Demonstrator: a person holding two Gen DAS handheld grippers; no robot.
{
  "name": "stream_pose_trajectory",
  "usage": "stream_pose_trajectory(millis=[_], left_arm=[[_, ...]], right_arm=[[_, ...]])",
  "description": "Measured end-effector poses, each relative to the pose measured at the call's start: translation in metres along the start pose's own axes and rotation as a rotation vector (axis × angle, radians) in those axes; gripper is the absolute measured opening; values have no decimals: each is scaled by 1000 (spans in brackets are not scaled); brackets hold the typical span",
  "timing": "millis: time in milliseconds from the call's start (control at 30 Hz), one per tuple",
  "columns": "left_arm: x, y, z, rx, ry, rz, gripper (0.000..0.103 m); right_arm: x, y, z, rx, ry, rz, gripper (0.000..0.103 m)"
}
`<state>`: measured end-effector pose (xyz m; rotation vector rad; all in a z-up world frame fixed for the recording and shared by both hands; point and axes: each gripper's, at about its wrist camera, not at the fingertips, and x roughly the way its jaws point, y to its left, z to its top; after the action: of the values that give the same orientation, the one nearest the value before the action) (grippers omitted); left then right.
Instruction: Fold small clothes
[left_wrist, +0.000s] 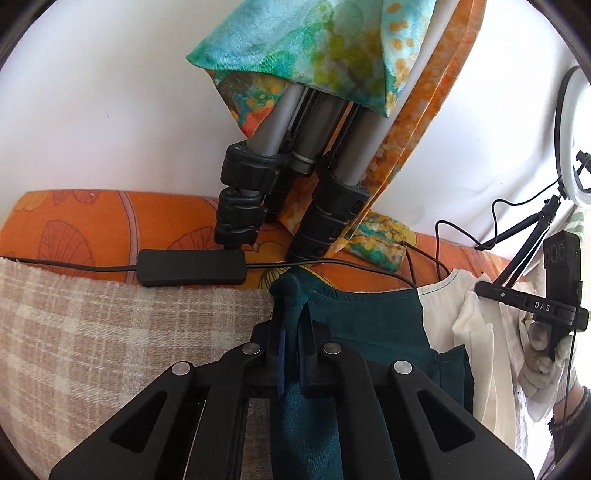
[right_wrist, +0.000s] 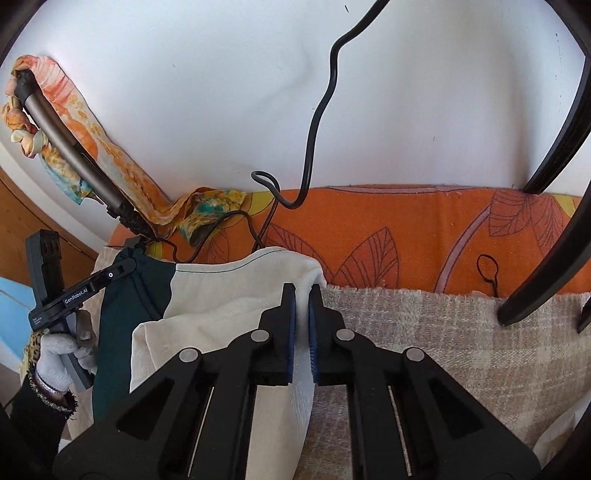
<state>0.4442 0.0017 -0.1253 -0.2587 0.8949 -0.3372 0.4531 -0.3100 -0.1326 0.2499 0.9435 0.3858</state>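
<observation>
Small two-tone garment (left_wrist: 373, 325), teal half and cream half, stretched sideways between the two claws over a checked beige blanket (left_wrist: 110, 332); long axis runs left-right. Left gripper (left_wrist: 290, 321) clamped tight on the teal corner, cloth bunched between the blue pads. Right gripper (right_wrist: 301, 310) clamped on the cream corner (right_wrist: 303, 269), fabric hanging down through the narrow gap. Tripod legs (left_wrist: 295, 177) stand just behind, on orange leaf-print cloth (right_wrist: 424, 236).

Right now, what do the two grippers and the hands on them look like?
Both grippers, left gripper and right gripper, are black linkage frames with silver rivets and blue finger pads. The left hand wears a white knit glove and dark sleeve.
</observation>
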Motion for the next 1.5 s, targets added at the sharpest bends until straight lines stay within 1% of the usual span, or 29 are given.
stream_pose_trajectory(millis=[100,200,300,500,633,800,967,1100,1200,1300,1367,1467,1500], left_arm=[[-12,-3,2,-2,-20,-9,3],[-31,-5,3,-1,-41,-27,3],[-52,-17,3,11,-68,-38,2],[-105,-45,-13,62,-113,-45,2],[-141,-64,-34,98,-130,-50,2],[-182,-72,-70,98,-143,-69,2],[-216,-74,-124,95,-143,-92,2],[-225,-67,-176,109,-104,-84,2],[-228,-63,-214,125,-47,-78,2],[-227,-61,-238,142,-2,-67,2],[-229,-64,-248,163,18,-63,2],[-239,-68,-261,209,16,-32,7],[-243,-68,-264,219,23,-34,7]], right_arm=[[-15,8,1,-14,-20,12,6],[-35,17,-1,-30,-36,28,6],[-58,29,-7,-39,-53,42,5],[-114,58,-33,-72,-86,34,5],[-155,76,-62,-96,-108,19,5],[-188,96,-113,-95,-118,22,5],[-214,103,-180,-83,-118,38,5],[-223,103,-240,-106,-108,21,5],[-222,100,-277,-107,-93,-15,5],[-218,99,-302,-139,-79,-67,5],[-218,98,-313,-163,-69,-97,5],[-225,91,-324,-155,-77,-119,5],[-228,88,-326,-145,-87,-127,5]])
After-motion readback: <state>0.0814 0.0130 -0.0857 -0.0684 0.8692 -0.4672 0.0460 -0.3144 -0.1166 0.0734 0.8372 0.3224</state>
